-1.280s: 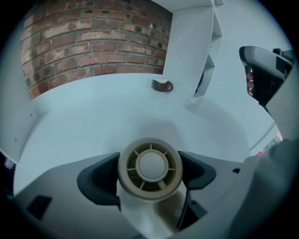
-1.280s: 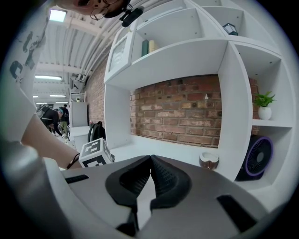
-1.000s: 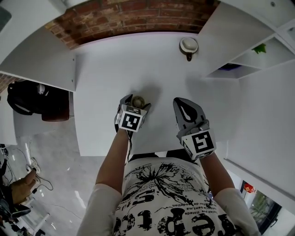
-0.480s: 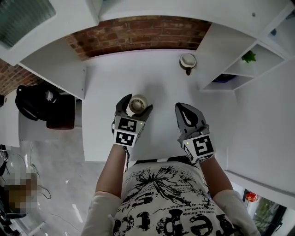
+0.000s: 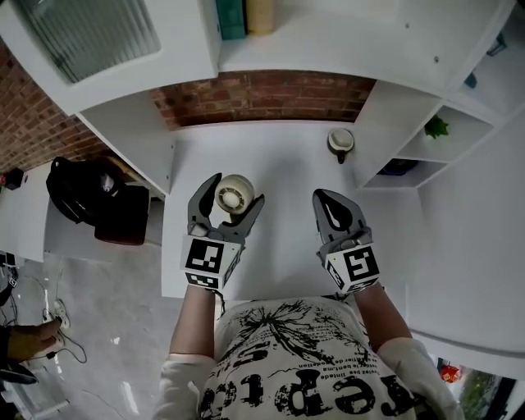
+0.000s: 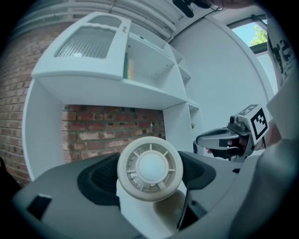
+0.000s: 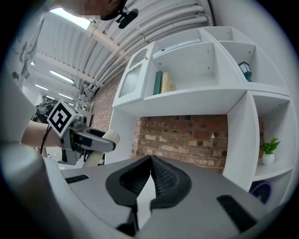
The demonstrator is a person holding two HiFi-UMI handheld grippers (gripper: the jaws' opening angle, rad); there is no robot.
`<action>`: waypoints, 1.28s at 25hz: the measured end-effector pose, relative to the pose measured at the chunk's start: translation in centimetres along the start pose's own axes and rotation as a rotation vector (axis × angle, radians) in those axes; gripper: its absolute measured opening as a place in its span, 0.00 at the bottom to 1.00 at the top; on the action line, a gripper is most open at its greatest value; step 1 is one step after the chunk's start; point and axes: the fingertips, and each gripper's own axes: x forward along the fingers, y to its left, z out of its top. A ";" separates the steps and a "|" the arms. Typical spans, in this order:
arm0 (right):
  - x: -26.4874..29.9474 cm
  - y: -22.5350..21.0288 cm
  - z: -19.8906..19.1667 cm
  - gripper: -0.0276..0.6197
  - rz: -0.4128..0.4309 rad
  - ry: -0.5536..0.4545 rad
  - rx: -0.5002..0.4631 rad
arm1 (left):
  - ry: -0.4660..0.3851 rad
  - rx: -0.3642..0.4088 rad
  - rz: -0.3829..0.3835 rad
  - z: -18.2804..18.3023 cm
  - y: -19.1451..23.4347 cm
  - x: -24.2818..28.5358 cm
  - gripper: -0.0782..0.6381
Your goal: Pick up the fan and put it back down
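Observation:
A small cream round fan [image 5: 235,195] with a spoked grille is held in the air above the white desk [image 5: 287,164]. My left gripper [image 5: 236,191] is shut on it, one jaw at each side. In the left gripper view the fan [image 6: 149,169] fills the gap between the dark pads, its grille facing the camera. My right gripper [image 5: 325,198] hovers to the right of the fan, shut with nothing in it. In the right gripper view the pads [image 7: 161,179] meet at the tip, and the left gripper [image 7: 88,138] with the fan [image 7: 110,137] shows at the left.
A small cup-like item [image 5: 340,141] stands at the desk's back right. White shelving rises on the right with a green plant [image 5: 435,127]. Books [image 5: 246,16] stand on the shelf above the brick wall. A black bag [image 5: 90,193] lies left of the desk.
The left gripper has risen from the desk with the fan in it, so the fan now looks larger and nearer the head camera. The right gripper has stayed shut beside it.

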 end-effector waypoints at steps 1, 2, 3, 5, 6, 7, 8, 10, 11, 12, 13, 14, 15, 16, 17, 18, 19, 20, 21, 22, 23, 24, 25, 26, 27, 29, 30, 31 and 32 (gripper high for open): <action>0.1 0.1 0.5 0.07 0.004 -0.013 -0.011 | -0.025 0.007 0.007 0.8 0.3 -0.7 0.65; 0.2 0.1 1.0 0.07 0.006 -0.024 -0.019 | -0.050 0.015 0.015 1.7 0.5 -1.3 0.65; 0.4 0.2 1.5 0.07 0.006 -0.034 -0.020 | -0.075 0.021 0.024 2.5 0.8 -2.0 0.65; 0.7 0.4 2.2 0.07 0.011 -0.050 -0.016 | -0.117 0.028 0.052 3.8 1.6 -3.4 0.65; 0.9 0.6 2.5 0.07 0.017 -0.057 -0.018 | -0.142 0.025 0.069 4.4 2.0 -4.0 0.65; 1.1 0.7 2.7 0.07 0.022 -0.063 -0.019 | -0.177 0.016 0.084 5.2 2.4 -4.4 0.65; 1.3 0.6 2.9 0.07 0.023 -0.066 -0.018 | -0.209 0.005 0.094 5.9 2.6 -4.6 0.65; 1.7 0.3 3.1 0.07 0.024 -0.071 -0.015 | -0.208 0.008 0.099 6.1 2.9 -4.7 0.65; 1.9 0.2 3.1 0.07 0.025 -0.073 -0.015 | -0.198 0.016 0.098 6.0 3.0 -4.6 0.65; 2.2 0.1 3.2 0.07 0.027 -0.075 -0.017 | -0.199 0.021 0.096 6.1 3.1 -4.5 0.65; 2.4 0.1 3.2 0.07 0.031 -0.076 -0.020 | -0.210 0.021 0.094 6.3 3.2 -4.4 0.65; 2.6 0.1 3.2 0.07 0.033 -0.076 -0.021 | -0.219 0.020 0.092 6.5 3.2 -4.2 0.65; 2.8 0.0 3.2 0.07 0.033 -0.076 -0.018 | -0.217 0.022 0.090 6.5 3.3 -4.1 0.65; 2.9 -0.1 3.2 0.07 0.032 -0.075 -0.015 | -0.211 0.024 0.088 6.4 3.3 -3.9 0.65; 3.0 -0.2 3.1 0.07 0.031 -0.073 -0.014 | -0.210 0.022 0.085 6.3 3.3 -3.7 0.65; 3.1 -0.3 3.1 0.07 0.030 -0.070 -0.013 | -0.206 0.020 0.082 6.1 3.4 -3.5 0.65; 3.2 -0.3 3.0 0.07 0.029 -0.068 -0.011 | -0.193 0.023 0.079 5.7 3.4 -3.4 0.65; 3.3 -0.3 2.8 0.07 0.028 -0.064 -0.008 | -0.178 0.025 0.077 5.4 3.5 -3.2 0.65; 3.4 -0.3 2.6 0.07 0.026 -0.058 -0.003 | -0.172 0.021 0.074 5.2 3.6 -2.9 0.65; 3.5 -0.3 2.4 0.07 0.024 -0.051 0.002 | -0.171 0.012 0.071 5.0 3.6 -2.6 0.65; 3.6 -0.4 2.1 0.07 0.023 -0.045 0.005 | -0.167 0.006 0.064 4.6 3.6 -2.3 0.65; 3.6 -0.4 1.9 0.07 0.022 -0.040 0.006 | -0.150 0.010 0.055 4.1 3.5 -1.9 0.65; 3.7 -0.5 1.6 0.07 0.020 -0.037 0.007 | -0.127 0.019 0.046 3.4 3.3 -1.5 0.65; 3.6 -0.6 1.4 0.07 0.016 -0.034 0.009 | -0.103 0.027 0.036 2.7 3.1 -1.0 0.65; 3.6 -0.7 1.1 0.07 0.012 -0.030 0.009 | -0.079 0.030 0.025 2.0 2.8 -0.6 0.65; 3.5 -0.7 0.5 0.07 0.005 -0.019 0.007 | -0.031 0.027 0.000 0.5 2.2 0.4 0.65; 3.5 -0.8 0.1 0.07 0.001 -0.013 0.008 | -0.006 0.022 -0.015 -0.4 1.9 0.9 0.65; 3.6 -0.8 -0.4 0.07 -0.002 -0.006 0.011 | 0.018 0.017 -0.028 -1.4 1.6 1.5 0.65; 3.7 -0.9 -0.9 0.07 -0.006 0.002 0.015 | 0.042 0.014 -0.041 -2.5 1.4 2.2 0.65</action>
